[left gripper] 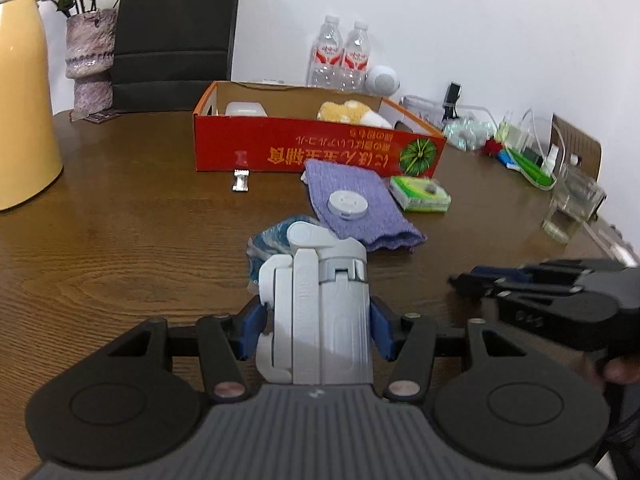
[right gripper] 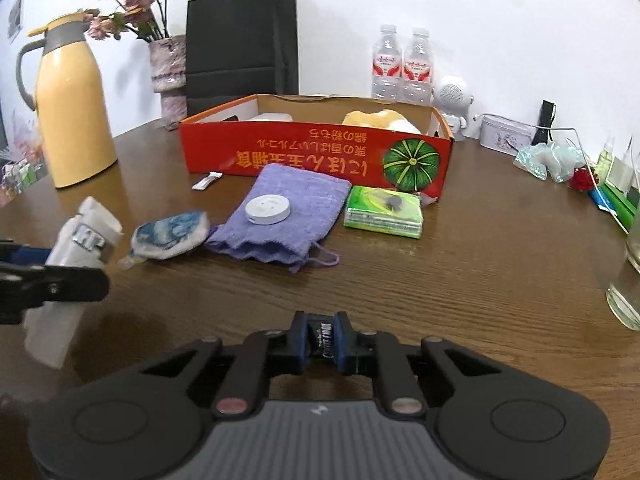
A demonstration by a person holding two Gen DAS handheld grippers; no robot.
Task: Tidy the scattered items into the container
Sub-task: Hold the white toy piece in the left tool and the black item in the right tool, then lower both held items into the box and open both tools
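My left gripper (left gripper: 316, 328) is shut on a white folding phone stand (left gripper: 320, 308) and holds it above the table; it also shows in the right wrist view (right gripper: 76, 248). My right gripper (right gripper: 324, 340) is shut and empty, low over the table. The red cardboard box (right gripper: 280, 156) stands behind, with a yellow plush toy (right gripper: 380, 118) and a white case (left gripper: 245, 109) inside. In front lie a purple cloth (right gripper: 288, 208) with a white round disc (right gripper: 267, 209) on it, a blue-white pouch (right gripper: 170, 234), a green tissue pack (right gripper: 384, 210) and a small sachet (right gripper: 206, 181).
A yellow thermos (right gripper: 72, 104), a vase of flowers (right gripper: 170, 68) and a black paper bag (right gripper: 240, 36) stand at the back left. Two water bottles (right gripper: 402, 64), a white speaker (right gripper: 452, 96), a tin (right gripper: 506, 134) and a glass (right gripper: 628, 288) are on the right.
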